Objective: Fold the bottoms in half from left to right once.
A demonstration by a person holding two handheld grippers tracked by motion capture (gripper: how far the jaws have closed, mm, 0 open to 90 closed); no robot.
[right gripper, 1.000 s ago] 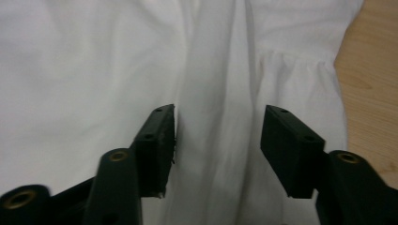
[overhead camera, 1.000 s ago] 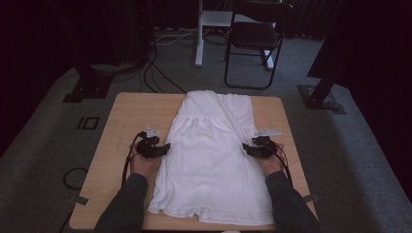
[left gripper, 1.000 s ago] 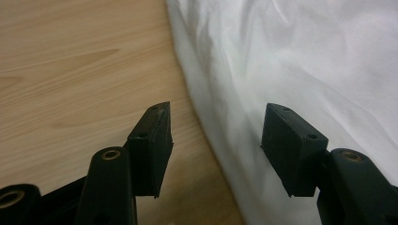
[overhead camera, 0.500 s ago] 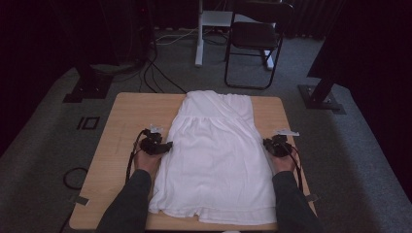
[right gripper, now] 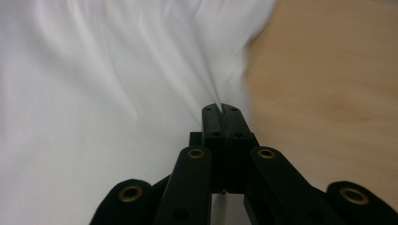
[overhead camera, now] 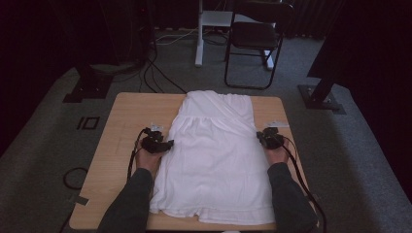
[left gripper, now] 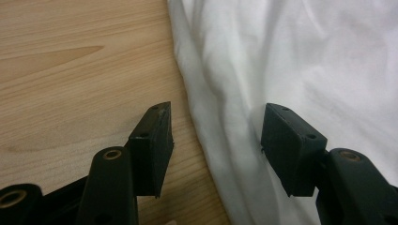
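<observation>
In the high view a white dress (overhead camera: 214, 155) lies flat along the middle of the tabletop (overhead camera: 121, 121), a hand-held gripper at each side edge, placed to fold it. The left gripper view shows the left hand-held gripper (left gripper: 216, 145) agape astride the hem. In the right gripper view, the right hand-held gripper (right gripper: 220, 112) has just been closing, now pinching cloth.

No readable text or labels anywhere.

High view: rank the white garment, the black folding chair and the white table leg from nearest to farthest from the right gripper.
From the right gripper:
1. White garment, touching, at its jaws.
2. Black folding chair, on the floor beyond the table.
3. White table leg, beside the chair, farther left.
</observation>
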